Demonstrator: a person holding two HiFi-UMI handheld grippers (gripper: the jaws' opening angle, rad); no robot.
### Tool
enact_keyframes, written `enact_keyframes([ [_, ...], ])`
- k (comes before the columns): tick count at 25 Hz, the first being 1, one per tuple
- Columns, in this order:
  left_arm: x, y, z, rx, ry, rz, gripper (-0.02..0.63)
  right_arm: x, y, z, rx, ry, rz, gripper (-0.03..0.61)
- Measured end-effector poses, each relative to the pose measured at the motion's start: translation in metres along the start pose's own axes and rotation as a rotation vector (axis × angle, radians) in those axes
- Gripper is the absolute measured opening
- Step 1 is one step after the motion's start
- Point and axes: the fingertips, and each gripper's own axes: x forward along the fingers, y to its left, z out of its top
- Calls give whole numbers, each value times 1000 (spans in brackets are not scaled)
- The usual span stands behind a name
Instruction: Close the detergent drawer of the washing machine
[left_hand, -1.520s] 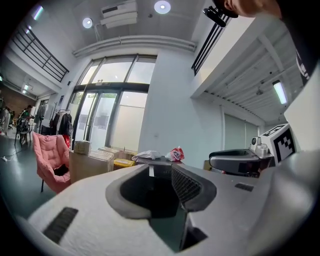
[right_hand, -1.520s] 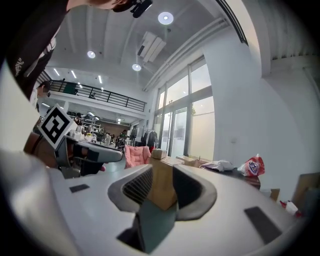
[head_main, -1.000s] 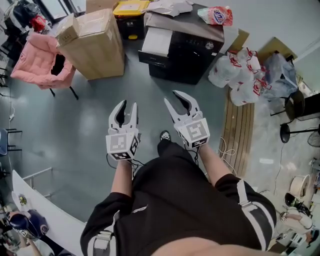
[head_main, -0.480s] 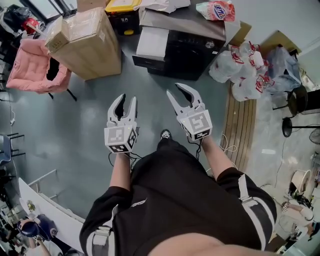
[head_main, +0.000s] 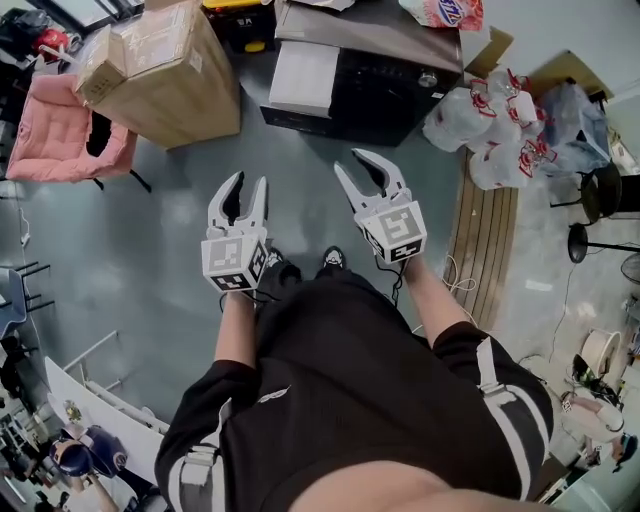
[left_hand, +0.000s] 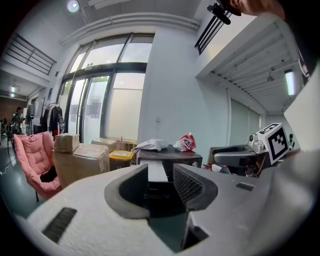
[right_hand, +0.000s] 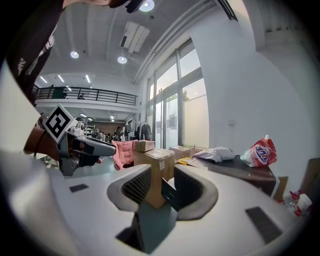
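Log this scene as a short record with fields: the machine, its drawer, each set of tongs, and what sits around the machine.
machine: black washing machine, ahead of the person
drawer: white detergent drawer, looks pulled out in front
left tongs: open, just been opening, nothing between them, short of the machine
right tongs: open, empty, short of the machine
nearby: cardboard box and pink chair at left, plastic bags at right

Grey glossy floor (head_main: 170, 250), large cardboard box (head_main: 165, 65) beside a pink chair (head_main: 60, 135), black washing machine (head_main: 385, 90), red-and-white plastic bags (head_main: 490, 125) heaped near wooden slats (head_main: 483, 245)
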Motion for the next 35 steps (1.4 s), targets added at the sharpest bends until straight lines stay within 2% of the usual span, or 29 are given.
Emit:
enact_keyframes([
  [5, 32, 29, 0, 4, 21, -48, 164, 35, -7, -9, 20, 54, -25, 147],
  [9, 64, 57, 0, 71, 38, -119, 167, 64, -9, -15, 7, 90, -37, 147],
  [15, 100, 94, -6, 64, 85, -267, 167, 103, -12, -42, 92, 191, -131, 146],
  [24, 128, 136, -26, 67, 166, -451, 167, 134, -2, -52, 120, 293, -261, 143],
  [31, 156, 136, -43, 54, 231, -552, 167, 137, -6, -64, 145, 347, -300, 142],
  [35, 184, 125, -45, 102, 257, -585, 167, 134, -25, -75, 165, 367, -292, 141],
])
